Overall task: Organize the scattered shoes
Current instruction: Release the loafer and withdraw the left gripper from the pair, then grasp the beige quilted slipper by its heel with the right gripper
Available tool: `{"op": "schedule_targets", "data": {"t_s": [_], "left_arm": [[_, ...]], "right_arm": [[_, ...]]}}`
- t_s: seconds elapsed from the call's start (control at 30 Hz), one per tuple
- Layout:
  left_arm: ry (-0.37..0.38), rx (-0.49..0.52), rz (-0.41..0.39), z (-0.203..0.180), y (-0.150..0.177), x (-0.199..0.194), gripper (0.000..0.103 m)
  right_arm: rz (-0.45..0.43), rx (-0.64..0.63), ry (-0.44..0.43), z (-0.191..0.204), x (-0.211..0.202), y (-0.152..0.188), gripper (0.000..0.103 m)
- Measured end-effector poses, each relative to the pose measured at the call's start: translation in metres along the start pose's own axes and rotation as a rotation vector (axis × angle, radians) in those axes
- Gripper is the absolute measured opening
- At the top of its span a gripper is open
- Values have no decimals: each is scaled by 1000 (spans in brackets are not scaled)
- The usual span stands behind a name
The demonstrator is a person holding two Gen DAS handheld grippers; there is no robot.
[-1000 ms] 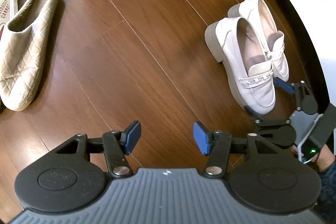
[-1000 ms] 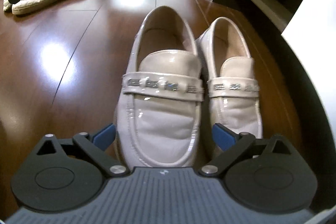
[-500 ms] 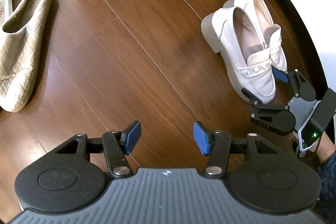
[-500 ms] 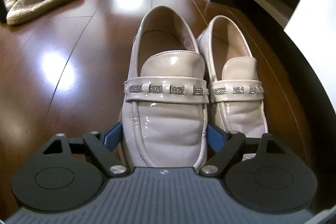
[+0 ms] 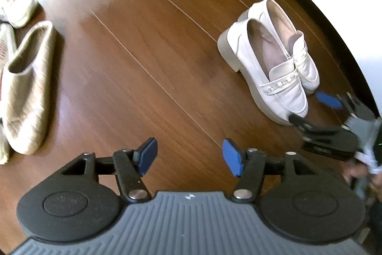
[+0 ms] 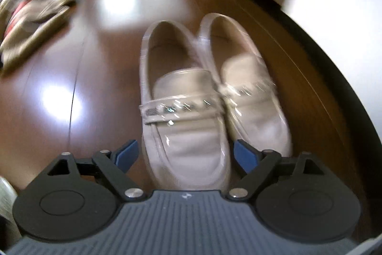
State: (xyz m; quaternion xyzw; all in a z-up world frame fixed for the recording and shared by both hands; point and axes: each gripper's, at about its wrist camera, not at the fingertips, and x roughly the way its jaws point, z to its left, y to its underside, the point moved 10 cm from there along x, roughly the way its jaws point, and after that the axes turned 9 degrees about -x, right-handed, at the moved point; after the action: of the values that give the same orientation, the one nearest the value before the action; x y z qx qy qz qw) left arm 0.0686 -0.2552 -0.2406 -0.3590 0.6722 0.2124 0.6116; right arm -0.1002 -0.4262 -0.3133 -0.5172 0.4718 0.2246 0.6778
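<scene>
Dark wood floor (image 5: 148,44), glossy, with window glare showing in the right wrist view.

White loafers (image 5: 274,63): pair sits side by side, touching, toes toward the right gripper, near a white cabinet (image 5: 358,4). Looks placed already, judging from how it lies.

Handling: patent-type upper, shiny, so probably slick under the pads. Chunky block heel and thick sole, so stiff and moderately heavy for a shoe. Best hold is across the toe box or the side walls just behind the metal-trimmed strap; the heel rim is thinner and would likely flex.

Right gripper (image 6: 183,154): jaws opening, toe of the nearer loafer (image 6: 188,135) between the blue pads, gaps visible both sides, so released. View is motion-blurred, so light contact on one side can't be fully ruled out.

Left gripper (image 5: 189,154): jaws opening, nothing between them, only bare floor below.

Further out: quilted beige slipper (image 5: 26,87) at the left, well apart from the loafers, with a pale sneaker (image 5: 19,11) beyond it and part of another shoe at the frame edge. Soft, light, easy to crush; pinch the slipper at the collar edge.
</scene>
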Motion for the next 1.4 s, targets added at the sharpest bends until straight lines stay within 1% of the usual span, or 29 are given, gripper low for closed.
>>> {"op": "schedule_targets", "data": {"t_s": [0.03,0.07,0.1,0.17,0.2,0.27,0.3,0.37,0.43,0.53,0.63,0.7,0.8,0.97,1.17,1.27,1.4], "left_arm": [[-8,5,-12,-1,0,-4,64],[-14,9,-21,-3,0,-8,64],[-16,15,-31,-6,-1,-11,64],[-15,35,-54,-14,-2,-19,64],[-14,55,-74,-20,-2,-26,65],[-23,101,-121,-32,-3,-40,68],[-30,124,-146,-38,-3,-47,69],[-45,170,-197,-49,-4,-62,71],[-58,209,-251,-59,-7,-78,71],[-54,256,-310,-72,-11,-97,75],[-29,307,-354,-88,-12,-114,76],[-24,339,-372,-97,-11,-120,76],[-17,355,-378,-102,-8,-123,76],[-2,358,-376,-104,-4,-124,76],[18,341,-357,-102,-1,-118,76],[20,297,-348,-87,-1,-113,76],[-34,228,-335,-38,4,-118,76]], "right_arm": [[8,73,-22,0,-8,3,90],[1,201,-72,2,-32,10,91],[1,208,-73,4,-33,11,91],[-2,273,-60,7,-66,19,91],[-3,275,-58,8,-71,20,91],[-18,267,-36,15,-104,18,94],[-19,266,-35,9,-110,18,94],[-31,245,3,11,-137,9,94],[-36,238,24,14,-153,2,95],[-44,227,65,15,-176,-6,98],[-70,209,129,19,-202,-14,98],[-75,212,138,20,-207,-16,98],[-89,223,150,20,-218,-17,98],[-96,217,160,22,-226,-16,98],[-94,214,159,20,-225,-17,98],[-80,220,147,21,-219,-15,98],[-55,230,113,26,-200,-12,99]]}}
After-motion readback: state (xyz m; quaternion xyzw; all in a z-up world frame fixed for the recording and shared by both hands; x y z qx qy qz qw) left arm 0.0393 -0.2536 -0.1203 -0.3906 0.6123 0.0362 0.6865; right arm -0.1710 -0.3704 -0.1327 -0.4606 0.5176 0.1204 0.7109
